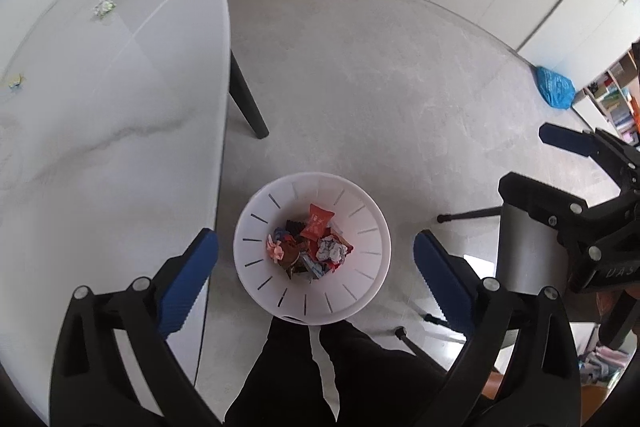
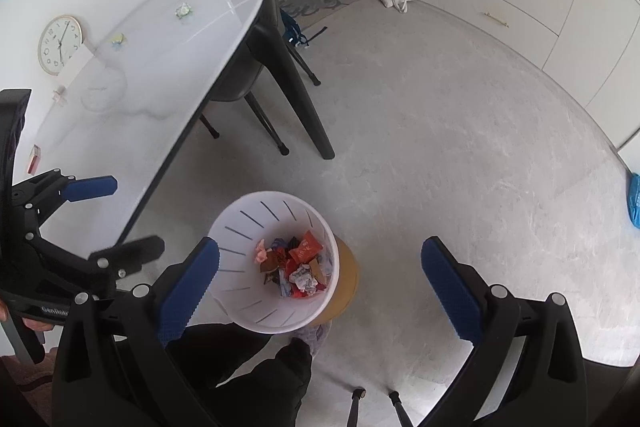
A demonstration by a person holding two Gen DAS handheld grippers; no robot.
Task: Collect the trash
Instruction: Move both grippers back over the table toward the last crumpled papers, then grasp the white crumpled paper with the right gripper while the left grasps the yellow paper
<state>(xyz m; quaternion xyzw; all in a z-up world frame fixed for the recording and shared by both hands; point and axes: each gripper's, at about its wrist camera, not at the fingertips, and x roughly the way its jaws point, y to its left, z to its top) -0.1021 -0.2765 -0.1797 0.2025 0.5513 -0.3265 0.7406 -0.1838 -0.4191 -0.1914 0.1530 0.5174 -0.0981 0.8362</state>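
Both grippers hang above the white bin point(image 1: 312, 247), which stands on the floor just beside the table point(image 1: 100, 147) edge, right in front of the person's legs point(image 1: 304, 375). Left gripper point(image 1: 316, 279) is spread wide, nothing between the blue pads point(image 1: 188, 283); it sits straight over the bin, probably because that is the drop spot. Right gripper point(image 2: 320, 287) is also spread and empty, bin rim under its left pad.

Bin holds a pile of wrappers point(image 1: 310, 247) at the bottom: red packet on top, crumpled white and pink bits around it.

Trash left on the table, well apart from the bin: a green-white crumpled scrap point(image 2: 184, 10) near the far end, a yellowish scrap point(image 2: 118, 39) closer, a small pinkish piece point(image 2: 60, 95) and a red-edged item point(image 2: 35, 158) nearer the wall side. A clock point(image 2: 60, 44) leans at the wall behind the table.

Judgement: mid-task, bin parked by the table so each carry is short; next reach goes up to the tabletop.
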